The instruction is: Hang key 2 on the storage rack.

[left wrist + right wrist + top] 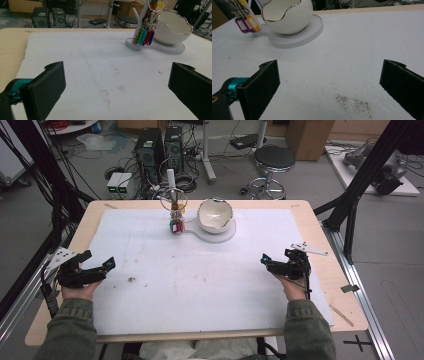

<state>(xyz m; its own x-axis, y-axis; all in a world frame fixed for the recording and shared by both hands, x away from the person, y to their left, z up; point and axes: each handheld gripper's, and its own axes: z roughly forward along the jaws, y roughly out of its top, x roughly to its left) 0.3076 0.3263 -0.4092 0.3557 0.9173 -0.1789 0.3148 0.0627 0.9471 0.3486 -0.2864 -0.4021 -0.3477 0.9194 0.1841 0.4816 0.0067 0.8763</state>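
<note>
A white egg-shaped bowl [215,214] with a jagged silver rim stands on a white base [220,234] at the back middle of the white mat. Beside it a white post carries a wire ring with a bunch of coloured key tags [175,222]. In the left gripper view the bowl [172,30] and tags [145,37] lie far ahead to the right. In the right gripper view the bowl [287,16] and tags [249,23] sit ahead to the left. My left gripper [100,260] rests open at the mat's left edge. My right gripper [264,260] is open at the right. Both hold nothing.
The white mat [200,270] covers most of the wooden table [320,230]. Small dark specks [131,280] lie on the mat near the left gripper. Beyond the table's far edge stand computer towers [150,150], a round stool [273,160] and cables on the floor.
</note>
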